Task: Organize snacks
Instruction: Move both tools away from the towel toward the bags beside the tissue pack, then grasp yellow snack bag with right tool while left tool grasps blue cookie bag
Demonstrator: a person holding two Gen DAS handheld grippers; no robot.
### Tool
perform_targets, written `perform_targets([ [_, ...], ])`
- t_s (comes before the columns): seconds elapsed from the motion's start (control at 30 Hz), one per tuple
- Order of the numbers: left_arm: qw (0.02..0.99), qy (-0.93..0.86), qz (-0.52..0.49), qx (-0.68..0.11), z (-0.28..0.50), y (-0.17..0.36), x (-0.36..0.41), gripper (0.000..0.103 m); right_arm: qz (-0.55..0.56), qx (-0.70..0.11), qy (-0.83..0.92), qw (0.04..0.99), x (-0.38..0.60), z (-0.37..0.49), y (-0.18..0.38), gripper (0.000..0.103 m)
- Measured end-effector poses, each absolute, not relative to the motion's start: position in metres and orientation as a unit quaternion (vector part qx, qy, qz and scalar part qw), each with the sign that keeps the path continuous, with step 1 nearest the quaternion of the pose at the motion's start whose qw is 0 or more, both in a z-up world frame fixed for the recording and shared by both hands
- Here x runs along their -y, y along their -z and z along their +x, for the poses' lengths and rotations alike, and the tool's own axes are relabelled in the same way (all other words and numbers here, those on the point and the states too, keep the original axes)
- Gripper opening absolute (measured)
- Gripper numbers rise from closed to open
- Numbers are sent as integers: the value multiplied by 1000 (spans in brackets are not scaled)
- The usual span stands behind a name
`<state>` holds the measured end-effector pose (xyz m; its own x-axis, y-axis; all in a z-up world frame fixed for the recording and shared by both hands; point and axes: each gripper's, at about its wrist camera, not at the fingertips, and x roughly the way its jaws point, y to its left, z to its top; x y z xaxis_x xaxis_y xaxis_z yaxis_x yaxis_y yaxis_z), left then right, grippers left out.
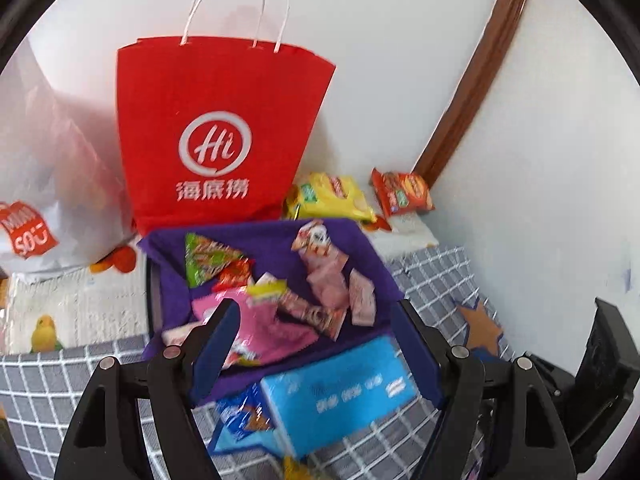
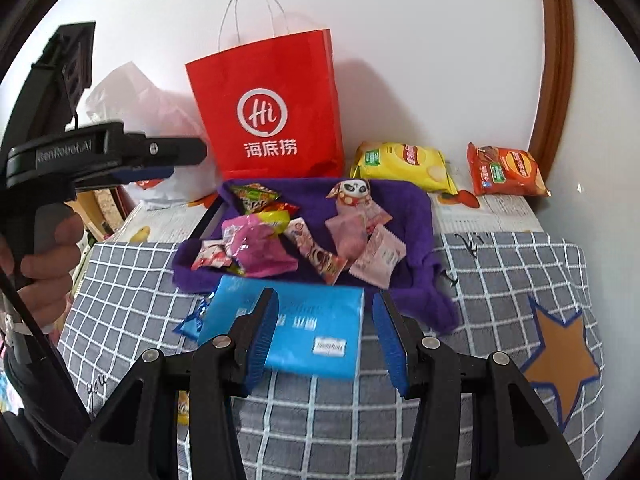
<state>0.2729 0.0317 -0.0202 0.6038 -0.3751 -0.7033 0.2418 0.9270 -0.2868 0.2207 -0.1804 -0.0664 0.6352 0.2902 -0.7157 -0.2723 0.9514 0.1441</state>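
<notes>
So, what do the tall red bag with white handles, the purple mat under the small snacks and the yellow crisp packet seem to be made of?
The tall red bag: likely matte paper, with crisp folds and twisted white cord handles. The purple mat: soft fabric, perhaps fleece or towel, with a fuzzy surface and limp edges. The yellow crisp packet: glossy plastic film, shiny and puffed.

The blue packet (image 1: 340, 392) is blurred in the left wrist view, so its print cannot be read. A small blue wrapper (image 2: 192, 320) is half hidden under it. The white plastic bag (image 1: 44, 160) is cut off by the picture's edge.
</notes>
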Motion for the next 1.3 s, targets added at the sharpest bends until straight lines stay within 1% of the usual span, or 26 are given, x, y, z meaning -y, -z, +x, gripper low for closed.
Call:
perform_targets([
  [0.37,896,132,-86,-415,221,34,-77,76,44,-423,-187,886,157,192,91,50],
  [0.73,878,107,-120,-451,187,90,-105,76,35,-451,-235,860,118,163,123,50],
  [0.9,872,100,-132,-460,182,99,-113,76,1,-442,-261,858,86,154,138,50],
  [1.13,875,88,-122,-461,181,102,-116,76,-37,-466,-235,852,60,168,182,50],
  [1.17,877,85,-118,-459,181,103,-115,76,-30,-467,-238,851,62,168,186,45],
  [1.2,879,81,-112,-457,181,106,-115,76,-17,-463,-241,853,65,168,187,44],
  [1.23,880,78,-107,-457,181,108,-113,76,-6,-458,-239,856,69,167,187,41],
  [1.3,878,74,-99,-462,183,114,-110,75,-4,-455,-236,859,76,164,184,39],
])
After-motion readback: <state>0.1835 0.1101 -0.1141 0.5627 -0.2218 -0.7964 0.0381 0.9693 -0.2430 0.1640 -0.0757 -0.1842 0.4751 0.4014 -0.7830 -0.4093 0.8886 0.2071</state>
